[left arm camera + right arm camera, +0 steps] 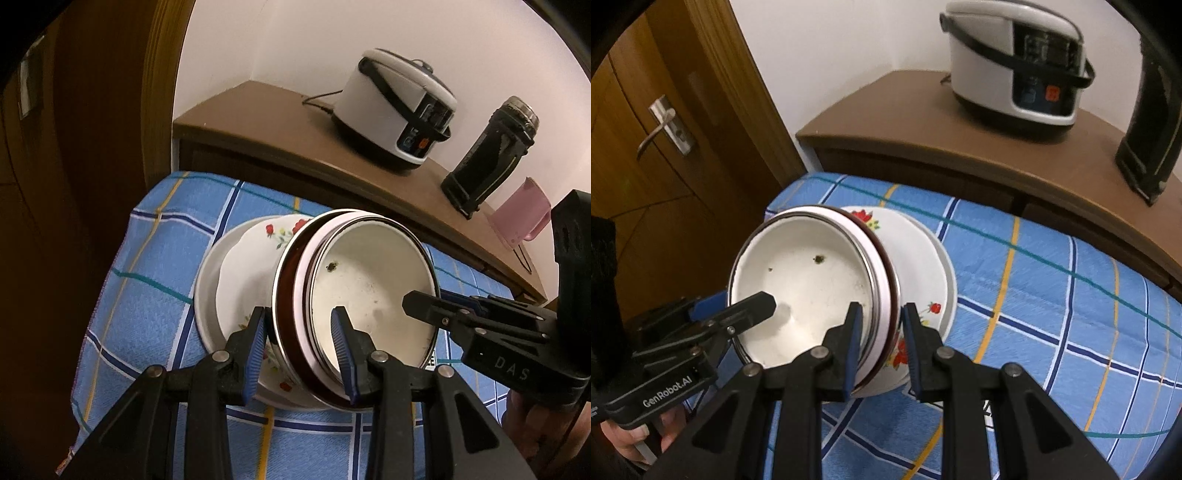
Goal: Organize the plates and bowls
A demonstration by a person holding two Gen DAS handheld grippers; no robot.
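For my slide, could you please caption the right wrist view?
Both grippers clasp nested bowls' rims above plates on a checked cloth.

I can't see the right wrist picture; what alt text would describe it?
Two hand-held grippers, the right and the left, straddle opposite rims of a stack of white enamel bowls nested above flowered plates on a blue checked cloth. Behind, a rice cooker stands on a wooden cabinet beside a door.

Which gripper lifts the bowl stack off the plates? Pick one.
Left, barely. The left gripper and right gripper both clamp the bowl stack across its rims from opposite sides, above the plates; the left seems seated slightly deeper. Both together looks safer.
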